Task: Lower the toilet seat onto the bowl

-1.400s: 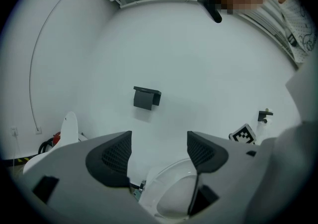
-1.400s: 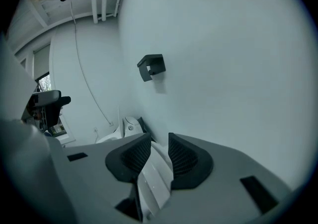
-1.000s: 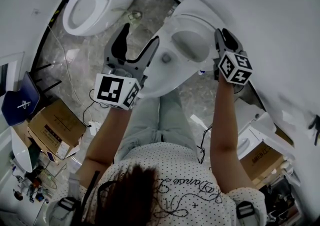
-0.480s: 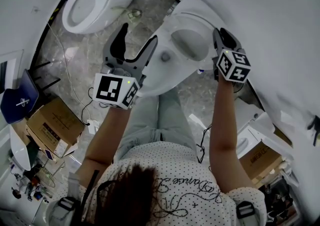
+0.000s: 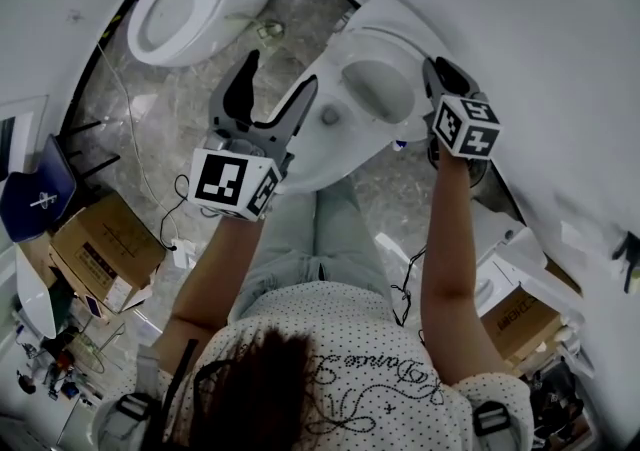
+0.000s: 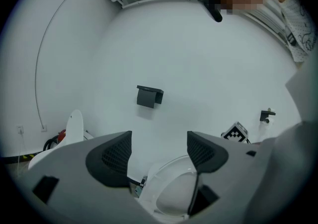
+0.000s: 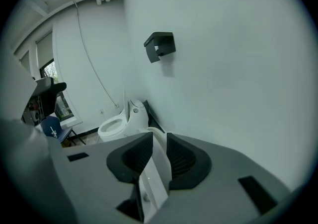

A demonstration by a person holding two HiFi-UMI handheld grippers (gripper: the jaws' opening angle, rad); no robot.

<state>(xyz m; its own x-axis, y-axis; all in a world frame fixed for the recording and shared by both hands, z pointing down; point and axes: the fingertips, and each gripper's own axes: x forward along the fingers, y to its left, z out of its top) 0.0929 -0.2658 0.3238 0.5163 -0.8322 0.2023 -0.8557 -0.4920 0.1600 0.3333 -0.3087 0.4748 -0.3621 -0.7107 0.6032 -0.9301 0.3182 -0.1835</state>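
Gripping the raised toilet seat (image 7: 150,188) edge-on, the right gripper (image 7: 155,154) has its fingers above the bowl (image 5: 335,144), which lies down-left; the left gripper (image 6: 159,144) has its fingers apart and empty.

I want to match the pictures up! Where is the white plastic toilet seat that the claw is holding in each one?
Head view: upper middle, the white plastic toilet seat, its right edge in the right claw.
Left gripper view: bottom middle, beyond the open left claw.
Right gripper view: bottom middle, pinched in the right claw.
Shared landmark: the black wall box, in both gripper views.
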